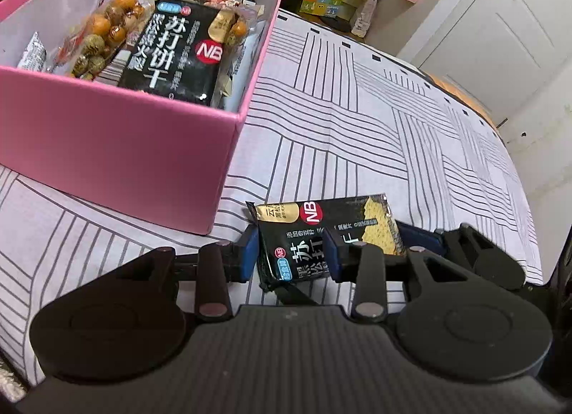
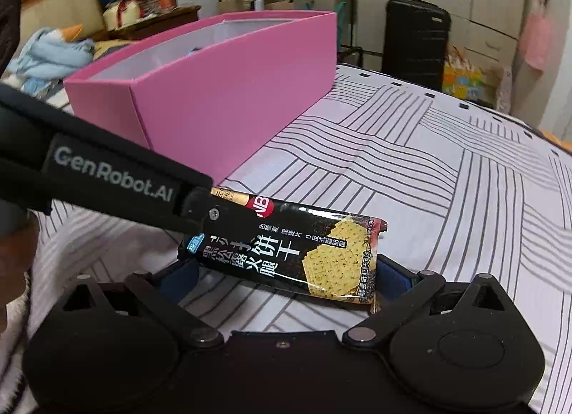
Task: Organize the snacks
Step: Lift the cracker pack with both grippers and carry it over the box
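While one cracker packet (image 1: pixel 321 235) waits — one pink box (image 1: pixel 118 149)

home bedroom: bed (image 1: pixel 357 121), wardrobe (image 2: pixel 475 3)

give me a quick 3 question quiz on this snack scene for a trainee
1. True or false: the pink box is empty.
2. Fill in: the right gripper has its fingers ___ on either side of the black cracker packet.
3. What grips that packet? A the left gripper; B the right gripper; C both.

Key
1. False: it holds snacks, among them a second black packet.
2. Open: the pads stand clear of the packet.
3. A: its blue pads pinch one end of the packet.
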A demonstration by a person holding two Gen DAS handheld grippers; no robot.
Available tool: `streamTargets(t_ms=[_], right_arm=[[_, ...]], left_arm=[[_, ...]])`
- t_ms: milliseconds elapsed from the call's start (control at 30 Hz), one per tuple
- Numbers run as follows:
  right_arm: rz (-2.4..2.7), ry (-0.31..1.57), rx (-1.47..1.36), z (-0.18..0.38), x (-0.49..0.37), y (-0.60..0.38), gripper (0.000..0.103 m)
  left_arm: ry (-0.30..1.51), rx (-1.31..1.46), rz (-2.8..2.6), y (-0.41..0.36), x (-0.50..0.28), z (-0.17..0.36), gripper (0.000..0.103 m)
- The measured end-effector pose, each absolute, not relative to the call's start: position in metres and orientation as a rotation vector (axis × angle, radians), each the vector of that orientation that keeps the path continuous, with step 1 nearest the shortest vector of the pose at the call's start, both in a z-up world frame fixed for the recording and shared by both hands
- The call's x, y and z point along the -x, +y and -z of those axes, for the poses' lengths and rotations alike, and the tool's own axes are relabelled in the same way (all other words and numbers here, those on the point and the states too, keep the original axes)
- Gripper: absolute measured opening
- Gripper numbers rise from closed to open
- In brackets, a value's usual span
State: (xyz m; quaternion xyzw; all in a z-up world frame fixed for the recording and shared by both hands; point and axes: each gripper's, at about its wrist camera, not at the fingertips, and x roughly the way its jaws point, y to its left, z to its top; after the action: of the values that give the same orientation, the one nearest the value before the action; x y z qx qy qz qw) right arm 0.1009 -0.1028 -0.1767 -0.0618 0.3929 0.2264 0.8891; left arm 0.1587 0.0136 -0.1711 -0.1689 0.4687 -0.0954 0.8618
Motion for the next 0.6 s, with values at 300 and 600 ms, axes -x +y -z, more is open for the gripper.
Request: streamTargets(t_ms=[300, 600], right_arm=[[-0.434, 0.793, 0.072, 0.155, -0.073, -0.098, 0.103], [-0.401, 0.759, 0.085, 0.122, -0.043, -0.091, 0.103]], left_arm=[[0.960, 0.283, 0.277, 0.018, -0.138, 0.138, 0.037], [0.968, 0.234, 0.372, 0.029, -0.116, 0.102, 0.037]])
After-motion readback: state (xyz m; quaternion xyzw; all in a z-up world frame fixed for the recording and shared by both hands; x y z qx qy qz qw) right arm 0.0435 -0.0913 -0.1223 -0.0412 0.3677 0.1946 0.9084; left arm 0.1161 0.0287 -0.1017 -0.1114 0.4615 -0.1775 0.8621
